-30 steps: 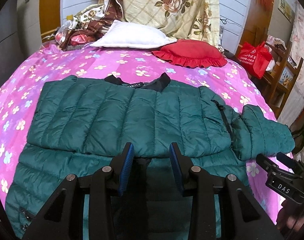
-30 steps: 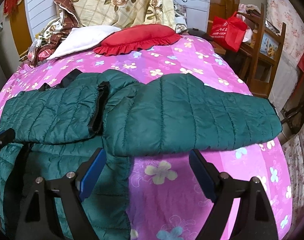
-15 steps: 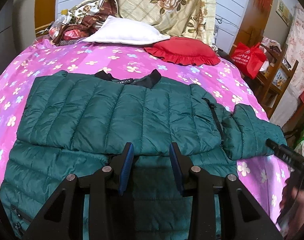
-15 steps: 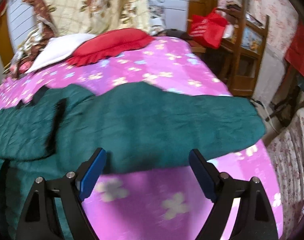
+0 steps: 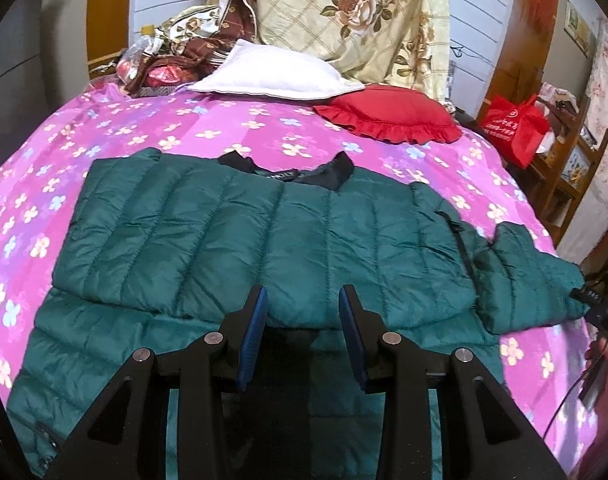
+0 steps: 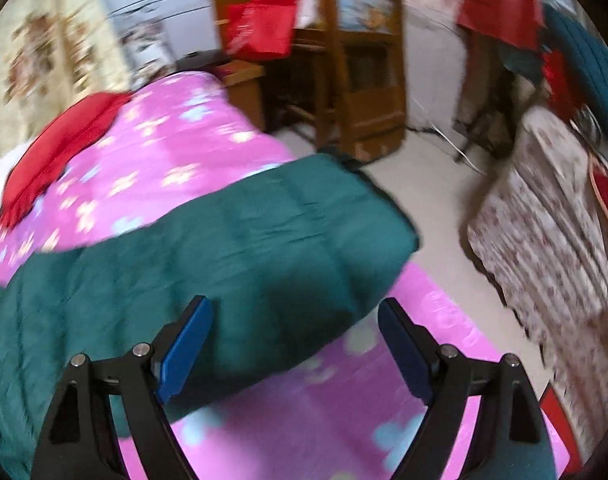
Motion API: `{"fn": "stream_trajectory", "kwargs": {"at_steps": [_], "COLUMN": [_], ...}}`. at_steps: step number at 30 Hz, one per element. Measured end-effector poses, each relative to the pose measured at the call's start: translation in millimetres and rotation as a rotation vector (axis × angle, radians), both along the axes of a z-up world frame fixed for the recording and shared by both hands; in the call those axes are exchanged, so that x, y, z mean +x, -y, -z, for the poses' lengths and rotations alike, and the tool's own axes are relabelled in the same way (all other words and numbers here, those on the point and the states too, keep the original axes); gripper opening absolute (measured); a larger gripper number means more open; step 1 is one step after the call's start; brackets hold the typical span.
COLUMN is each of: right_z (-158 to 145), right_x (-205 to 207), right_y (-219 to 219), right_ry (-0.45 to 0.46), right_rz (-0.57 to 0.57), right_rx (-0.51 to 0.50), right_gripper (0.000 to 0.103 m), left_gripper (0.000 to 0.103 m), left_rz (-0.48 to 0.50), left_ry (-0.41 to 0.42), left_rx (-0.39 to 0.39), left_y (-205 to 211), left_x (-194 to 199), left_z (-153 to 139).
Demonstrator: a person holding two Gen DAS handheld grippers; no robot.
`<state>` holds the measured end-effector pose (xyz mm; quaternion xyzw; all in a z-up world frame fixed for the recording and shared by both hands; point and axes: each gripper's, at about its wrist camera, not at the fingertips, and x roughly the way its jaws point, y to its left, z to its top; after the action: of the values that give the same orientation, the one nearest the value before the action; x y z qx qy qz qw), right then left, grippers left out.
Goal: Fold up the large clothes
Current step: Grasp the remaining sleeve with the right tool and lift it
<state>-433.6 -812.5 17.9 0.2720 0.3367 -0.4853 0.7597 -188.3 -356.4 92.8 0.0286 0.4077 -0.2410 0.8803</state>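
A dark green quilted jacket (image 5: 264,236) lies flat on the pink flowered bed, black collar at the far side. One sleeve is folded across its body. The other sleeve (image 5: 532,276) lies out to the right. My left gripper (image 5: 303,300) is open and empty, hovering over the jacket's middle near the folded sleeve's edge. My right gripper (image 6: 294,312) is wide open and empty, just short of the outstretched sleeve (image 6: 240,256) near its cuff. The right wrist view is blurred.
A white pillow (image 5: 276,76) and a red ruffled cushion (image 5: 388,114) lie at the head of the bed (image 5: 232,128), with a floral quilt behind. Wooden furniture (image 6: 364,80) with a red bag (image 6: 260,28) stands right of the bed. The bed edge and floor are beside the sleeve's cuff.
My right gripper has swung right along the sleeve toward its cuff, and the floor and furniture have come into view. My left gripper has barely moved over the jacket.
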Motion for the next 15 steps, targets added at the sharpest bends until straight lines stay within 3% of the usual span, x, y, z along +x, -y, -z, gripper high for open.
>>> {"fn": "stream_trajectory", "kwargs": {"at_steps": [4,11,12,14,15], "right_z": [10,21,21,20,19], "right_x": [-8,3,4,6,7], "right_y": [28,44,43,40,39], "right_ry": [0.019,0.027,0.019,0.001,0.004], "right_rz": [0.054,0.043,0.038,0.026,0.012], "right_rx": [0.028,0.040,0.025,-0.006,-0.015], "right_gripper": [0.088,0.088,0.085,0.062,0.042], "left_gripper": [0.019,0.019,0.019,0.019,0.019], "left_rz": [-0.011,-0.020,-0.021,-0.024,-0.027], "left_ry": [0.000,0.001,-0.002,-0.008,-0.009], "left_rx": [0.022,0.048,0.048,0.046,0.045], "left_y": [0,-1,-1,-3,-5], "left_x": [7,17,19,21,21], "left_z": [4,11,11,12,13]}}
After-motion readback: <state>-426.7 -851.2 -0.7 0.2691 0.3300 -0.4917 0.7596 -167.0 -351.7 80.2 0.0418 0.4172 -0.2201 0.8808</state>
